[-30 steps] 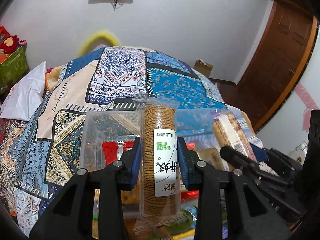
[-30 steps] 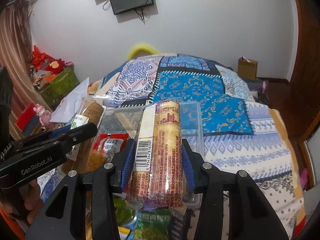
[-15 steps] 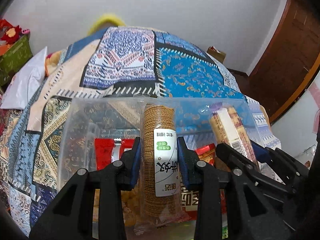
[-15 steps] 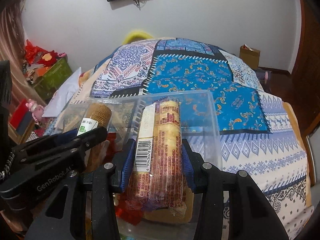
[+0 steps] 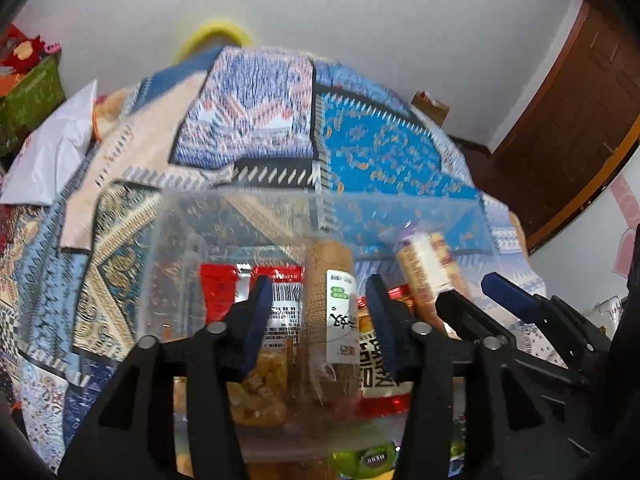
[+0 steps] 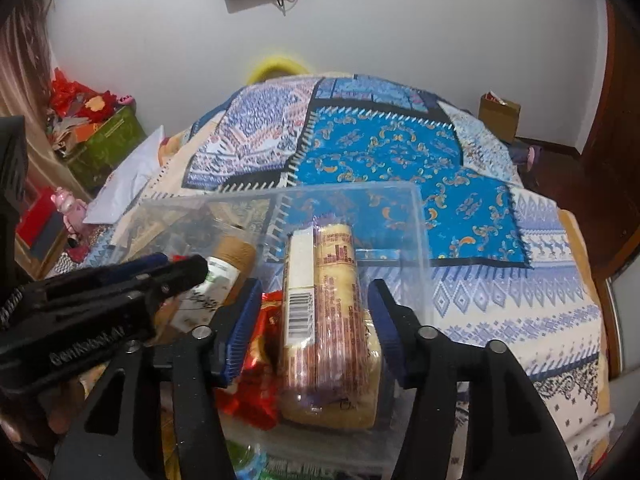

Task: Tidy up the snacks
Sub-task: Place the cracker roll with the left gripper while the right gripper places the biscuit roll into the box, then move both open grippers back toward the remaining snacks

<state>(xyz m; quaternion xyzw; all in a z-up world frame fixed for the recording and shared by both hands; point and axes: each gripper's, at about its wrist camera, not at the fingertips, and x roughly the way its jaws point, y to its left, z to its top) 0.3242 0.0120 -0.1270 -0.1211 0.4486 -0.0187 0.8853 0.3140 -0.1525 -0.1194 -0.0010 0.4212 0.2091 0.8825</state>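
Observation:
A clear plastic bin (image 5: 168, 240) stands on the patterned bedspread and holds snack packs. My left gripper (image 5: 318, 320) is open over the bin; the brown round-cracker sleeve (image 5: 332, 320) lies between its spread fingers, loose in the bin. My right gripper (image 6: 314, 320) is also open, with the long biscuit pack (image 6: 320, 320) lying between its fingers on a yellow pack in the bin (image 6: 420, 216). The cracker sleeve (image 6: 228, 268) shows at left in the right wrist view, behind the left gripper's fingers (image 6: 176, 272). The biscuit pack (image 5: 428, 272) shows at right in the left wrist view.
Red snack packs (image 5: 224, 284) and a fried-snack bag (image 5: 264, 388) lie in the bin. More snacks, one green (image 5: 368, 458), lie in front of it. The bedspread (image 6: 380, 152) stretches beyond. A white pillow (image 5: 52, 152), green box (image 6: 104, 148) and brown door (image 5: 576, 120) flank the bed.
Both grippers lowered their packs into the clear bin and opened. The cracker sleeve and the biscuit pack now rest in the bin, free of the pads.

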